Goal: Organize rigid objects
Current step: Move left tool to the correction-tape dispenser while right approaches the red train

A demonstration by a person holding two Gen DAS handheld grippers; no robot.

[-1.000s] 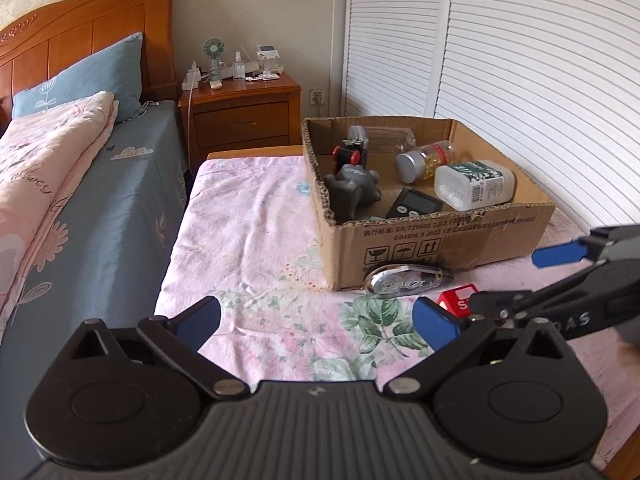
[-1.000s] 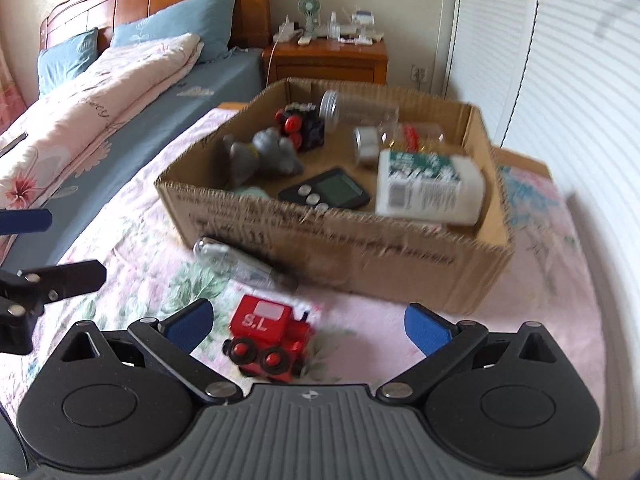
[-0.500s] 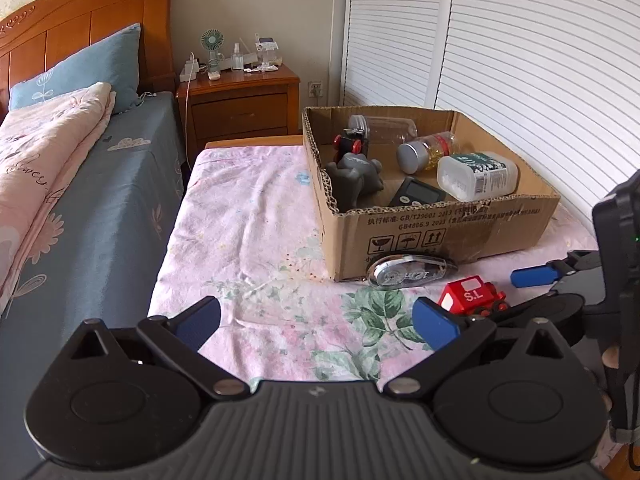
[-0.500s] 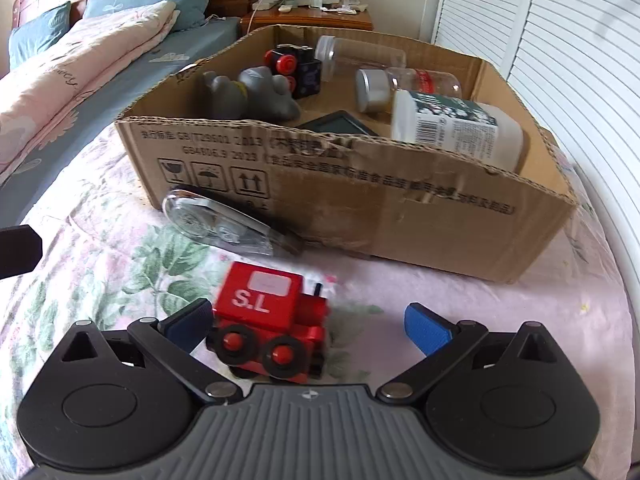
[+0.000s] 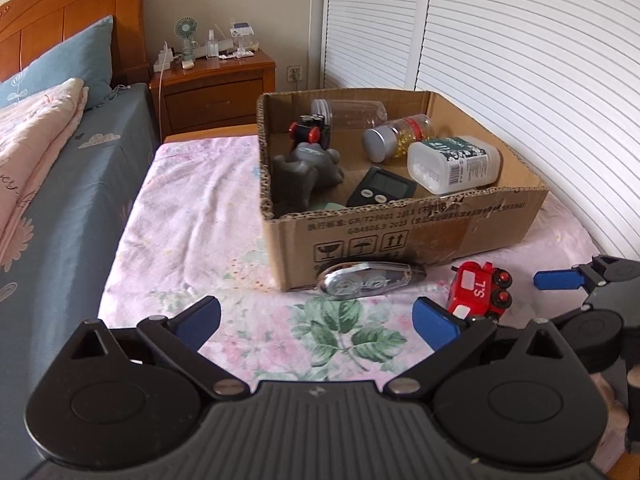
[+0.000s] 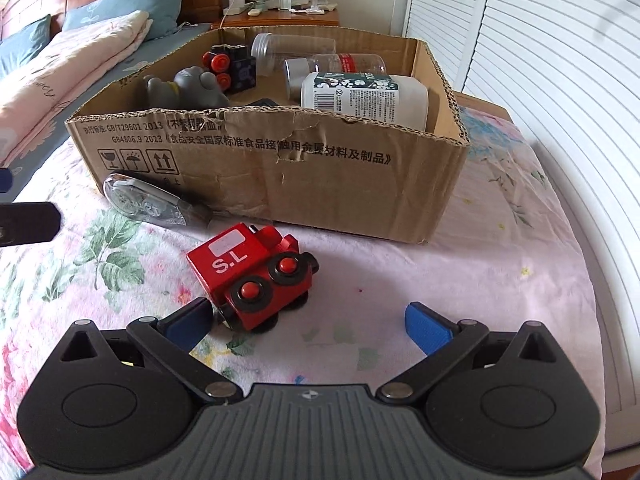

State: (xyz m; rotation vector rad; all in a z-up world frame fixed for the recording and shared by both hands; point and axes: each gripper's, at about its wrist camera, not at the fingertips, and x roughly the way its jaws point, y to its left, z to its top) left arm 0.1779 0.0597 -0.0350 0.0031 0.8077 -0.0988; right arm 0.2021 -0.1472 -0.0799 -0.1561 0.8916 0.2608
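Note:
A red toy train [image 6: 256,276] marked "S.L" lies on the flowered cloth in front of an open cardboard box [image 6: 320,172]; it also shows in the left wrist view [image 5: 478,290]. My right gripper [image 6: 306,326] is open, low over the cloth, with its left fingertip beside the train. A clear tape dispenser [image 6: 148,202] lies against the box front, and shows in the left wrist view [image 5: 368,280]. My left gripper [image 5: 316,318] is open and empty, left of the train. The box [image 5: 400,232] holds bottles, a grey toy, a black timer and a black toy car.
A bed with a blue sheet [image 5: 60,200] and pink quilt lies to the left. A wooden nightstand [image 5: 216,88] with a small fan stands behind. White louvred doors [image 5: 520,80] run along the right. The table edge is close on the right [image 6: 592,320].
My right gripper has come down and in towards the red train, which now lies turned at an angle by its left fingertip. My left gripper has shifted a little closer to the box.

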